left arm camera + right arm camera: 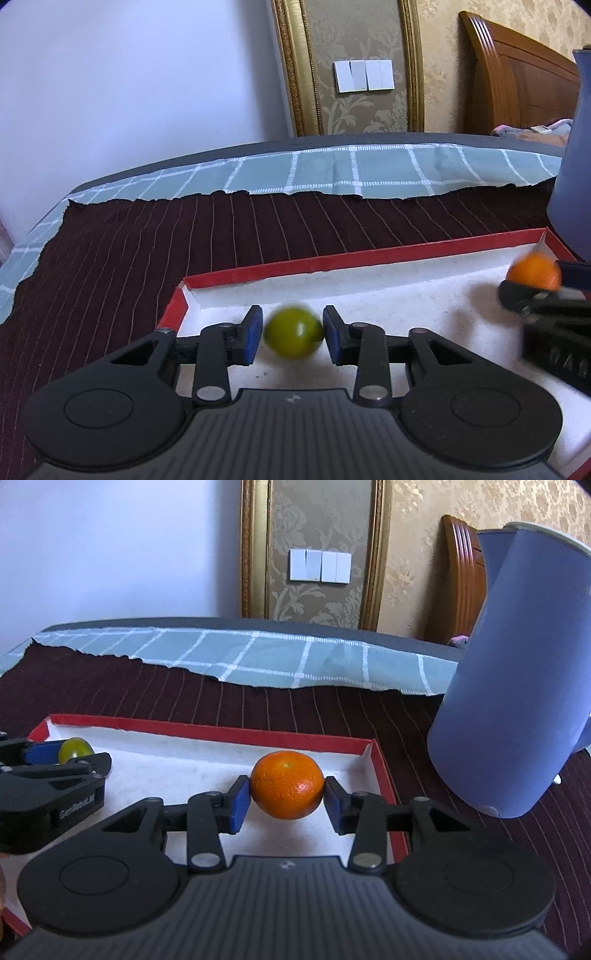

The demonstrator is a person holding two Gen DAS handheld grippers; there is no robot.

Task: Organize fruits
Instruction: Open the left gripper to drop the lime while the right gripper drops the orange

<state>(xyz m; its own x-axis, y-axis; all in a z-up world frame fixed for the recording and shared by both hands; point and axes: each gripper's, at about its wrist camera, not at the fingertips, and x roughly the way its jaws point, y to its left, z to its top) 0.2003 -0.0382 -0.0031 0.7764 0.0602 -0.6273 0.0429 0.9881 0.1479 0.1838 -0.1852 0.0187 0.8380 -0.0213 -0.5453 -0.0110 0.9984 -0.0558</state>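
Note:
A shallow box with red walls (295,264) and a white floor lies on the bed. My left gripper (293,334) is shut on a small green fruit (293,332), blurred, over the box's far left corner. My right gripper (288,792) is shut on an orange (287,789) over the right part of the box (221,734). The left gripper and green fruit (75,749) show at the left of the right wrist view. The orange (533,273) and right gripper show at the right edge of the left wrist view.
A tall blue jug (517,672) stands right of the box, close to its right wall. The box lies on a dark red striped cloth (184,236) over a teal checked sheet (332,170). A wall and a wooden headboard (517,77) are behind.

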